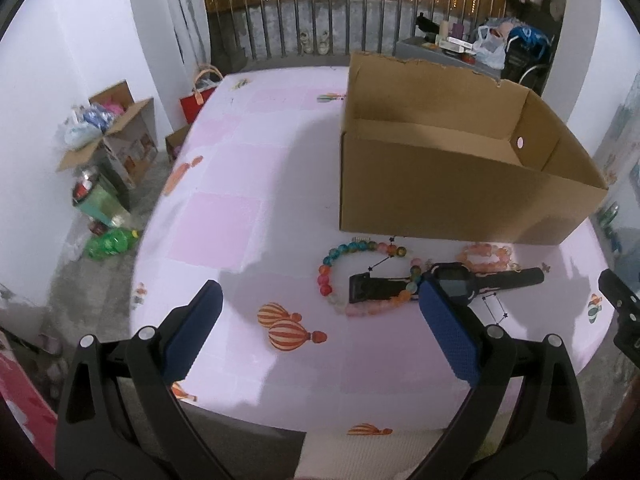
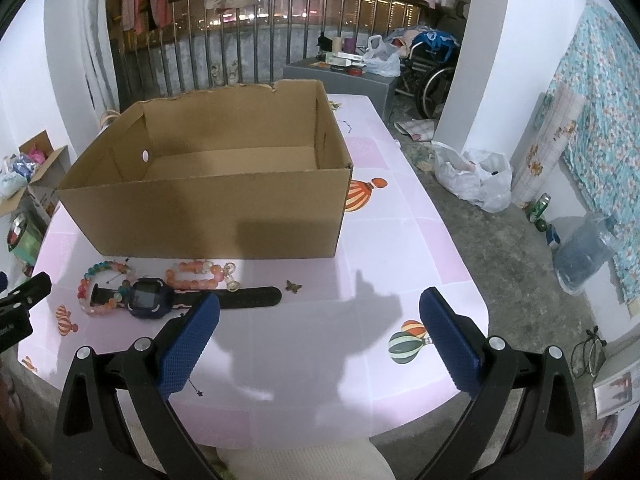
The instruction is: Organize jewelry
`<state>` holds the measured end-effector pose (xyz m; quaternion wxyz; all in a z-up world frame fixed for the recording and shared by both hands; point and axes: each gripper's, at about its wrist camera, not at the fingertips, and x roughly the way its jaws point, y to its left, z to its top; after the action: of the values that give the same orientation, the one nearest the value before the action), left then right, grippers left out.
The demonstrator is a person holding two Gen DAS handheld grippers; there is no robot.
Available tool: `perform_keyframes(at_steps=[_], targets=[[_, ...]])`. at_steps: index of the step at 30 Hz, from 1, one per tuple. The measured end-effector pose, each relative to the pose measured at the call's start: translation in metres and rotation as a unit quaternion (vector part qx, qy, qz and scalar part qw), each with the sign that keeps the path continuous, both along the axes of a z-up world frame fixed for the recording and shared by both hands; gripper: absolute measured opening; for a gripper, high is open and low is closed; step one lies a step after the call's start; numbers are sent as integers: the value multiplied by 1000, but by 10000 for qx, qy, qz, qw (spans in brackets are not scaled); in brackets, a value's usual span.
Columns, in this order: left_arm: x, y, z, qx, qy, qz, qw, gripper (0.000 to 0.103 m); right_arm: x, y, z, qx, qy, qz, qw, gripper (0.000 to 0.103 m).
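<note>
A multicoloured bead bracelet [image 1: 336, 256] [image 2: 90, 278] lies on the pink tablecloth in front of an open cardboard box [image 1: 440, 188] [image 2: 208, 208]. A dark watch [image 1: 456, 280] [image 2: 150, 298] lies across it, strap stretched right. An orange-pink bead bracelet [image 1: 486, 256] [image 2: 194, 272] sits beside it, and a small butterfly charm [image 2: 293, 286] lies further right. My left gripper [image 1: 318, 312] stands open just short of the jewelry, its right pad [image 1: 446, 332] next to the watch. My right gripper [image 2: 320, 320] is open over bare cloth, right of the watch.
The table [image 1: 240, 184] [image 2: 400, 240] has a rounded front edge near both grippers. Boxes and bottles [image 1: 108, 184] crowd the floor at left; plastic bags [image 2: 476, 178] and a water jug [image 2: 584, 252] sit at right. A railing [image 2: 240, 52] runs behind.
</note>
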<state>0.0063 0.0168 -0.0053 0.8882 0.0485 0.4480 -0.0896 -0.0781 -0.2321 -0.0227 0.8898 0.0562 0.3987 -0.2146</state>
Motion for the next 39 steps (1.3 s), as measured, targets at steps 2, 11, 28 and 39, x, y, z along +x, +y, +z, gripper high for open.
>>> perform_keyframes(at_steps=[2,11,28,39], targets=[[0,8,-9,-232,24,-8,9997,95,-2,-1,-5,41,-62,122,9999,98],[7,28,-32,-1413,-144,-480,9887,95,13,-10,-23,276,-234,516,9980,94],[21,16,-44,-508,-540,-949,9927,73,87,72,-32,1169,-388,2841,9508,42],[36,8,-67,-506,-153,-1264,9906,27,123,92,-55,1437,201,3203,9361,24]])
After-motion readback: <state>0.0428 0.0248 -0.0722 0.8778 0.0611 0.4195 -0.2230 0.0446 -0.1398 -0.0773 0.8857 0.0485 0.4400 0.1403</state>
